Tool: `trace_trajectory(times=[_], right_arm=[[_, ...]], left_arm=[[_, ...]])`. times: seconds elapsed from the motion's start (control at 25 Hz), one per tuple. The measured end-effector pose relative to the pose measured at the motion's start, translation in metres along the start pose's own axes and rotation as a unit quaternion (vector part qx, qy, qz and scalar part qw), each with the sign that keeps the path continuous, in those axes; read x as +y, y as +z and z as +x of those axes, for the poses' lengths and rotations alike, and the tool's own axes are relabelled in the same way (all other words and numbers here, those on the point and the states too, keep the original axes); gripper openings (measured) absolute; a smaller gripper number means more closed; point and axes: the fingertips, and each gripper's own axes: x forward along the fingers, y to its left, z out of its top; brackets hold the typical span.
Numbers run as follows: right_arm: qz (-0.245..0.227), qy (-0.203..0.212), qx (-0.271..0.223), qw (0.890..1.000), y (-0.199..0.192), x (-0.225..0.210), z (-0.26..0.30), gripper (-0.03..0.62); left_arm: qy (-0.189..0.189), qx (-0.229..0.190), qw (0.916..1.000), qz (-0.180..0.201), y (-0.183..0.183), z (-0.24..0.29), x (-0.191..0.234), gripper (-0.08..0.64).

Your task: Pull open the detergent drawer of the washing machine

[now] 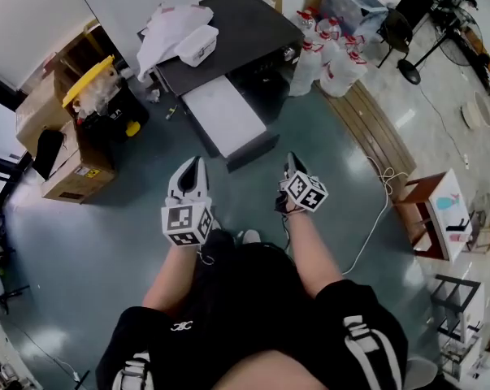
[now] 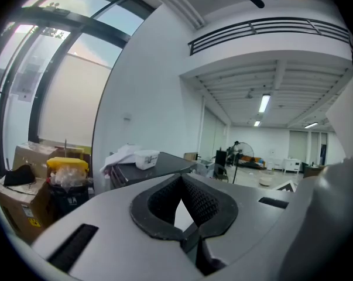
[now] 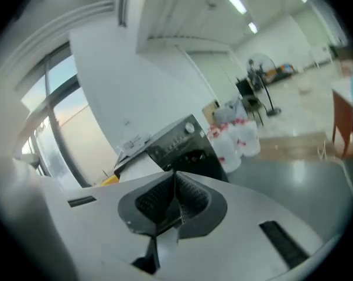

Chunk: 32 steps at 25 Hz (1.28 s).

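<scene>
The washing machine point(image 1: 245, 23) stands ahead on the floor, dark grey on top, with a white panel point(image 1: 223, 114) jutting out at its front. Its black control strip with a round knob point(image 3: 189, 127) shows in the right gripper view; I cannot pick out the detergent drawer. My left gripper point(image 1: 192, 162) hangs in the air short of the machine, fingertips together with nothing held point(image 2: 181, 179). My right gripper point(image 1: 292, 159) is level with it on the right, also clear of the machine, shut and empty point(image 3: 175, 174).
A white cloth point(image 1: 167, 27) and a white box point(image 1: 197, 45) lie on the machine's top. Several detergent jugs point(image 1: 330, 59) stand to its right, cardboard boxes point(image 1: 66, 161) and a yellow-lidded bin point(image 1: 90, 84) to its left. A cable point(image 1: 379, 210) and a small wooden stand point(image 1: 431, 210) are at right.
</scene>
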Motion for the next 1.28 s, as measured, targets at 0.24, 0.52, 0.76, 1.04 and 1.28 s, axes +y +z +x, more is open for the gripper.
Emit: trace_trajectory(times=[0.24,0.52,0.76,1.04,1.28], right_arm=[[-0.271,0.023,-0.139,0.952,0.118,0.097,-0.054,0.003],[-0.318,0.06,-0.207,0.923,0.167,0.158,-0.114,0.002],[-0.311,0.079,-0.209,0.924,0.167,0.17,-0.124,0.002],[-0.288,0.082,-0.2,0.933,0.167,0.163,-0.119,0.003],[-0.292,0.092,-0.201,0.931,0.163,0.165,-0.116,0.003]], left_arm=[[-0.002,-0.009,0.9999,0.005,0.018,-0.001,-0.015,0.0],[-0.016,-0.031,0.9991,0.025,0.041,-0.002,-0.031,0.0],[-0.025,-0.038,0.9983,0.038,0.051,-0.003,-0.038,0.0],[-0.03,-0.036,0.998,0.042,0.054,-0.002,-0.044,0.0],[-0.021,-0.038,0.9982,0.042,0.051,-0.005,-0.042,0.0]])
